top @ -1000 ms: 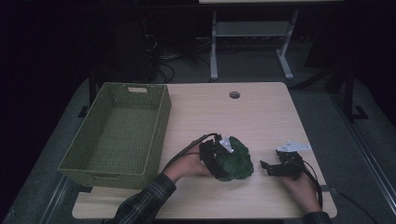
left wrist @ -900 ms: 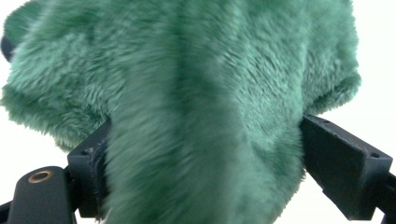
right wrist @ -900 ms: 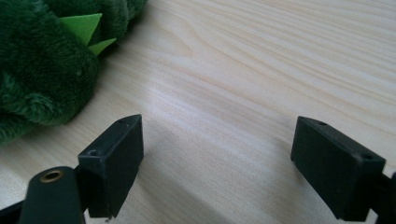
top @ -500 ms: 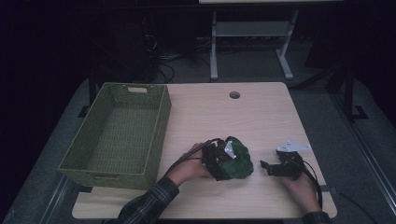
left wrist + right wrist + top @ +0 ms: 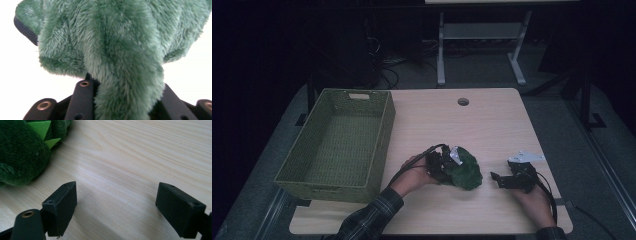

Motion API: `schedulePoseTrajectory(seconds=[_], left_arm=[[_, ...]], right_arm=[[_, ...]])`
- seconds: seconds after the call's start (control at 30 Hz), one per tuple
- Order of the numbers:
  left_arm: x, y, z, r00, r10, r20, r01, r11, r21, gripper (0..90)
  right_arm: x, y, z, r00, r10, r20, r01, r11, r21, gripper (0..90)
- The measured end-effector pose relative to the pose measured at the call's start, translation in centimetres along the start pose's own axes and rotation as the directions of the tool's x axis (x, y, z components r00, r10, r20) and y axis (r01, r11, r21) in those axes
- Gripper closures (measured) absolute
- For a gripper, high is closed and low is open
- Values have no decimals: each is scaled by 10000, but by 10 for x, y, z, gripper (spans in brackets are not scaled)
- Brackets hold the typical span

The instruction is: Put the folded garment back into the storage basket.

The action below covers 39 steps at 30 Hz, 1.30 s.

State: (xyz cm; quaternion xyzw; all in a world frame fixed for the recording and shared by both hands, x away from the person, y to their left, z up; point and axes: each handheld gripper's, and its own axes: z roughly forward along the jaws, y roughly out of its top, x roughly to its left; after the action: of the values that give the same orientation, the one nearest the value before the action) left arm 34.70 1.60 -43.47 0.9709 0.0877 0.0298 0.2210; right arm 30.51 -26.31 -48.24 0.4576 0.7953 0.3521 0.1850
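Since a second ago your left gripper (image 5: pixel 446 165) has pushed a little further right into the green plush toy (image 5: pixel 465 168), and the toy has bunched up against it; your right gripper (image 5: pixel 502 180) has stayed where it was.

Start at your left jaws: they clench a fold of the toy's (image 5: pixel 120 50) fur, which hangs down between them in the left gripper view. A dark hem edge shows at the toy's upper left there. Your right jaws stand wide apart and hold nothing, resting low over the bare table (image 5: pixel 140 157), with the toy's (image 5: pixel 22 152) flank and its light green felt spikes (image 5: pixel 43 130) just beside the left jaw.

The toy lies on the table near its front edge, between your two hands and well apart from the green woven basket (image 5: pixel 342 140) at the left, which holds nothing. By my reading, you have the grasp but the lift and the carry to the basket are still ahead.

No brand, label or writing can be read anywhere.
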Motion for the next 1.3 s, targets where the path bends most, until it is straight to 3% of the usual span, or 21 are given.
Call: schedulePoseTrajectory(seconds=[0.4,0.8,1.17,1.3], left_arm=[[4,-1,-18,9997,-223,37,223,9996,-148,765],[10,-1,-65,9996,-258,-79,255,9991,-325,761],[23,-8,-108,9982,-573,-185,559,9962,-672,761],[27,-14,-122,9957,-901,-229,875,9917,-941,760]], right_arm=[[0,0,0,10000,2,2,-2,10000,1,168],[0,0,0,10000,-1,3,1,10000,9,168],[0,0,0,10000,-37,0,37,10000,16,168],[0,0,0,10000,4,9,-4,10000,7,168]])
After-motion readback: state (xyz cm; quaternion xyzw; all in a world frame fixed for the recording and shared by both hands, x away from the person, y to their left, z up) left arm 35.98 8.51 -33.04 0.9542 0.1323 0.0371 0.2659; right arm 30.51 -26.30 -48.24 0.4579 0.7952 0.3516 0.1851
